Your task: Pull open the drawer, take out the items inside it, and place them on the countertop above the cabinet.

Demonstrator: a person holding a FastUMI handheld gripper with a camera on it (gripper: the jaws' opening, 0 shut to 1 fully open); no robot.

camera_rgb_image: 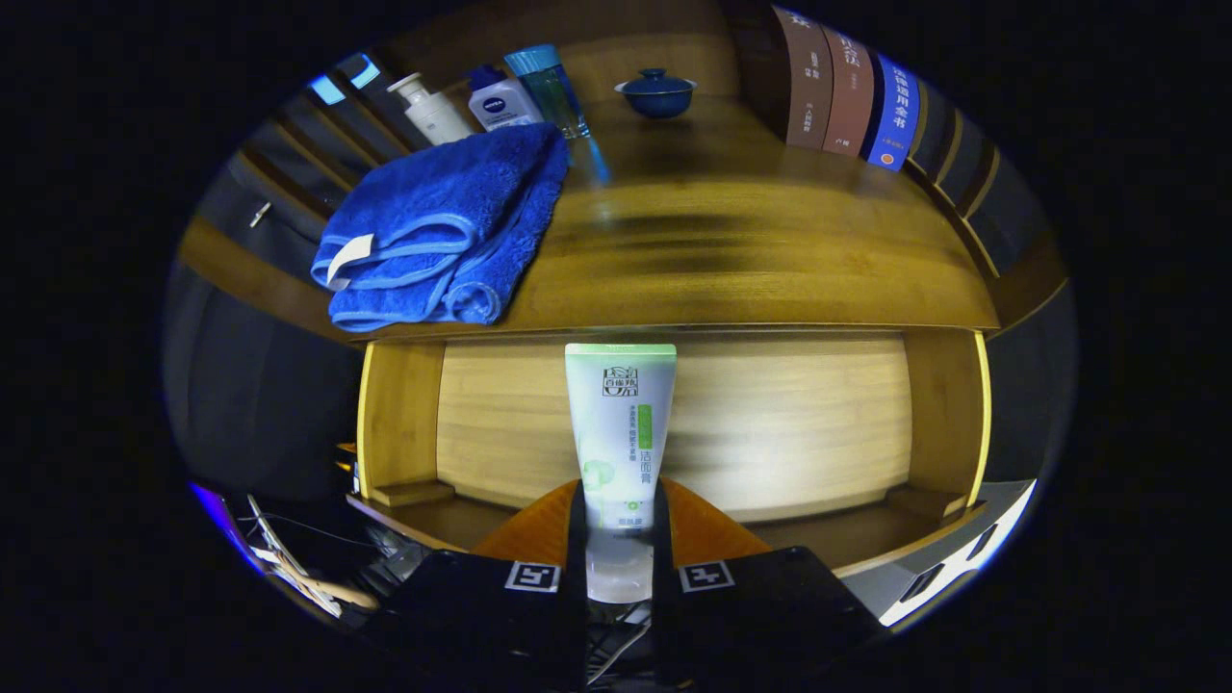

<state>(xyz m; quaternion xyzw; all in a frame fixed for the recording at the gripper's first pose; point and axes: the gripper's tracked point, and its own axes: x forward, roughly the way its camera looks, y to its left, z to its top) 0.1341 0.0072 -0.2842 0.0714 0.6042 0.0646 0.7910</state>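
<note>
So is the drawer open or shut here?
Open: the drawer shows its bare wooden floor below the countertop, with the hand-held gripper clamping a tube over it.

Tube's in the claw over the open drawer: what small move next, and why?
Probably lift and carry the tube forward onto the bare countertop, right of the blue towel. The claw is shut on it, and the drawer beneath looks cleared.

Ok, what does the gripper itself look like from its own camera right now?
The gripper is a two-finger tool with a broad, blocky dark body on each side. Each side carries a small square black-and-white tracking marker on top, one by each finger. The fingers are narrow, straight, parallel bars. Thin cables and metal parts show below, between the two bodies.
</note>
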